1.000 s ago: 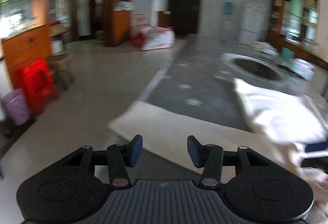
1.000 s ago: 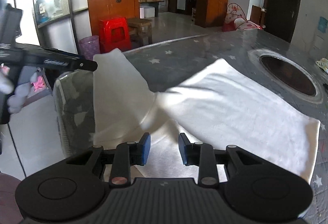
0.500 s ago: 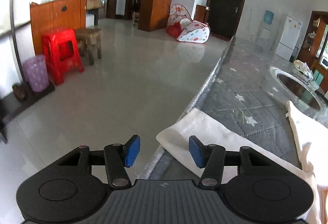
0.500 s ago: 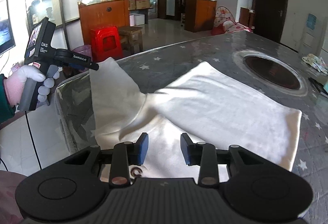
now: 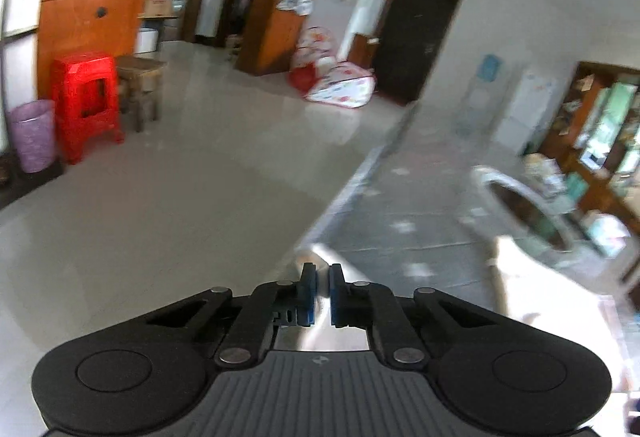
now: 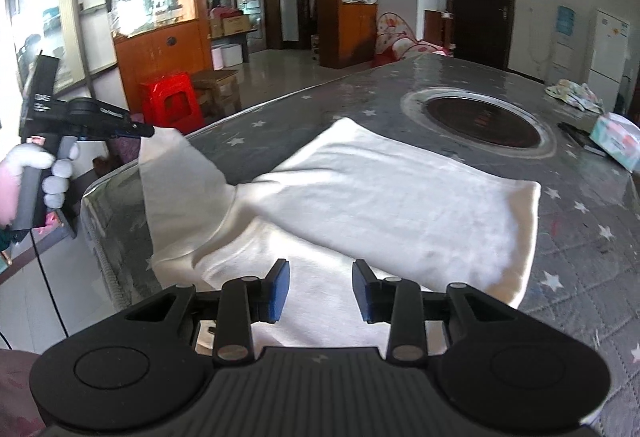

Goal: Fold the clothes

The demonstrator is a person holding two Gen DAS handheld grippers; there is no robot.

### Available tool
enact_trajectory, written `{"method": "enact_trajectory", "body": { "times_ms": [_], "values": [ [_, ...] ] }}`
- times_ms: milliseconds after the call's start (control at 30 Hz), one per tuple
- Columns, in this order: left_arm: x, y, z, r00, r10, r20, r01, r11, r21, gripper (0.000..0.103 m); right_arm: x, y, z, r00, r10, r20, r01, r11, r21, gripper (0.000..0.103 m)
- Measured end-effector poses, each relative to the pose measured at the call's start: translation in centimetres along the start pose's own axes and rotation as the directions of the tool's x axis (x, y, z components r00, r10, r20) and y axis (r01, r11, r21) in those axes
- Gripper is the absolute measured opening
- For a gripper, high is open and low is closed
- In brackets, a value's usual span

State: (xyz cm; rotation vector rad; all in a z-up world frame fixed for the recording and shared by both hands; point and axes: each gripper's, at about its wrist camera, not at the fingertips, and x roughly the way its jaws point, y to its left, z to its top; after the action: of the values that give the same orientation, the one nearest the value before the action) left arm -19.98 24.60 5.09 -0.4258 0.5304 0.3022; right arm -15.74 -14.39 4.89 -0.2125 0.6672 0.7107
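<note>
A white garment (image 6: 400, 197) lies half folded on the grey star-patterned table (image 6: 580, 257). One long part (image 6: 176, 177) of it stretches to the table's left edge, where my left gripper (image 6: 150, 131) is shut on its end and lifts it. In the left wrist view the left gripper (image 5: 322, 291) has its blue pads pinched on white cloth (image 5: 320, 257); that view is blurred. My right gripper (image 6: 320, 287) is open and empty, just above the near part of the garment.
A round dark inset (image 6: 480, 119) sits in the table beyond the garment. A tissue box (image 6: 618, 141) and a cloth bundle (image 6: 574, 93) are at the far right. A red stool (image 6: 172, 101) and cabinets stand on the floor to the left.
My left gripper has shut on the end of the garment's long part at the table's left edge and raised it. My right gripper has stayed open over the near cloth.
</note>
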Motion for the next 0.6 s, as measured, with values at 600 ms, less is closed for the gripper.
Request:
{"method": "enact_trajectory", "body": {
  "times_ms": [600],
  "values": [
    [-5.7,-17.4,-1.1,0.831,-0.543,-0.116,0.556,0.811,0.184,0.007,-3.8,-4.4,-2.2,0.991,-0.12,0.065,0.109,0.981,0.159,0.034]
  ]
}}
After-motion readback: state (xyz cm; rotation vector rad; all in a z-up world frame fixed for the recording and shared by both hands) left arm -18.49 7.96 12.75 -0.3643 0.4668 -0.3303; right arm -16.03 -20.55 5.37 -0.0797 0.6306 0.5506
